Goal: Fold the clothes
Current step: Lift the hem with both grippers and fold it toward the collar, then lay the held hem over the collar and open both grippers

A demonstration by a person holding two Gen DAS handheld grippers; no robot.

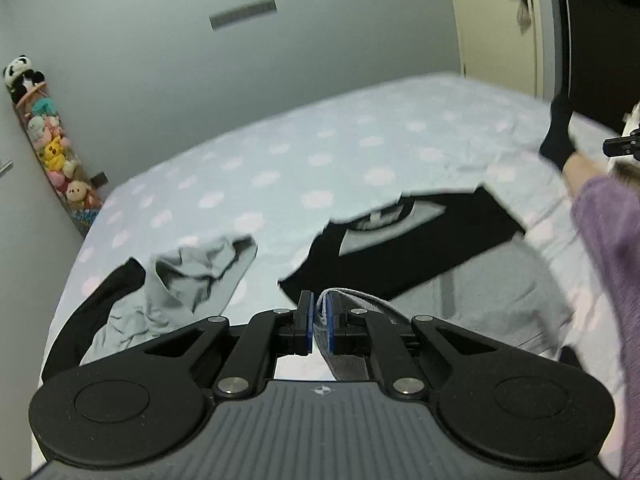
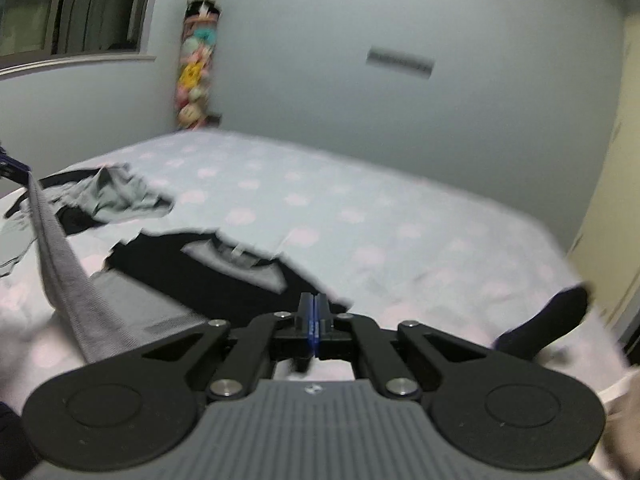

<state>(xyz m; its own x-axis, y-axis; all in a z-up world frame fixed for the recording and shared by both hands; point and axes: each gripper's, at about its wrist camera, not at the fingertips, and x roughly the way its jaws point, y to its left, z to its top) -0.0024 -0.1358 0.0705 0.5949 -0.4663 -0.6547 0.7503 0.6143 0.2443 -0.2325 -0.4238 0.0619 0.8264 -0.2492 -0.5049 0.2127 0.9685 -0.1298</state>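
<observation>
Grey fabric is hanging from my left gripper (image 1: 318, 322), which is pinching a ribbed edge of the grey garment (image 1: 504, 300) between its blue pads. In the right wrist view the same cloth (image 2: 60, 264) is running as a taut band from that gripper down to the bed (image 2: 360, 208), so part of it is lifted and the rest is lying on the spotted sheet beside the black printed shirt (image 1: 404, 248). My right gripper (image 2: 314, 322) is showing its pads pressed together with nothing visible between them; it is hovering above the near edge of the black shirt. A crumpled pale grey garment (image 1: 192, 276) is lying well apart to the left, over something dark. A dark sock (image 2: 548, 320) is lying near the right side of the bed.

Handling assessment: the grey piece is looking light, soft and limp, draping under its own weight and offering no stiffness. I am judging that a single pinch will let it twist and bunch. The sound hold is along the ribbed hem, at a second corner opposite my left, so the edge can be drawn straight. Both views are blurred; finer detail is not readable.
</observation>
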